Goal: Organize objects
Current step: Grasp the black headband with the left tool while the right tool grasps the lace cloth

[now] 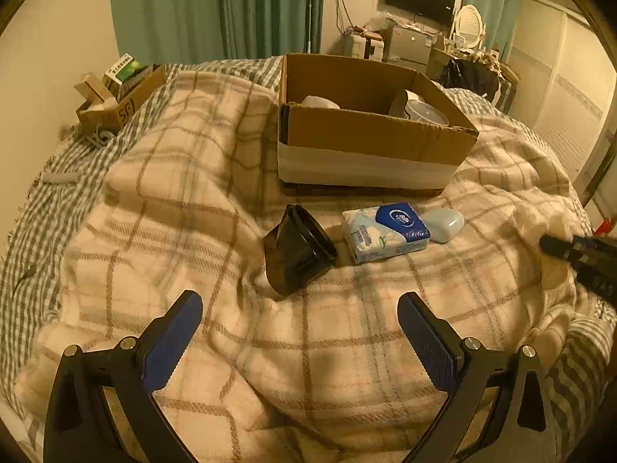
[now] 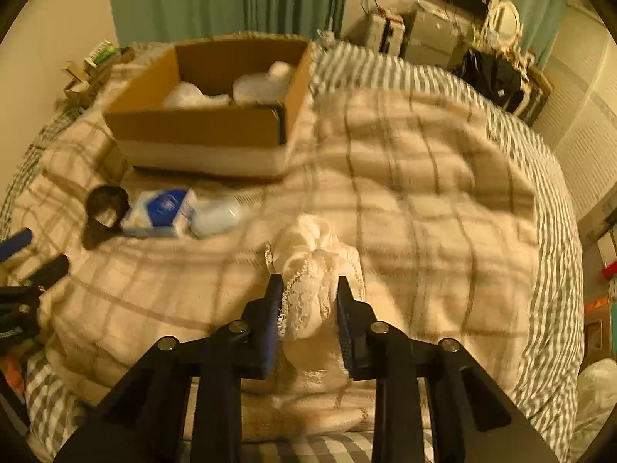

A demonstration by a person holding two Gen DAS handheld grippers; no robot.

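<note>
My right hand-held gripper (image 2: 310, 289) is closed on a bunched white lace cloth (image 2: 312, 270); the cloth's long axis runs away from me along the fingers, its free end spilling forward past the tips, low over the plaid blanket (image 2: 424, 193) on the bed; frame is blurred, so finer folds unclear

My left hand-held gripper (image 1: 300, 308) has its fingers spread wide, nothing between them, hovering above the blanket

Ahead of it: black cup (image 1: 297, 250) on its side, mouth turned up and to the right; just right of it a blue-and-white tissue pack (image 1: 385, 233), long axis slanting away to the left; a pale blue case (image 1: 445, 223) touching the pack's right end

Cardboard box (image 1: 370, 142) sits behind these three, top open, pale containers inside; near wall faces me

Open blanket to the right of the box and between both grippers; smaller carton (image 1: 115, 96) at the bed's far left edge
</note>
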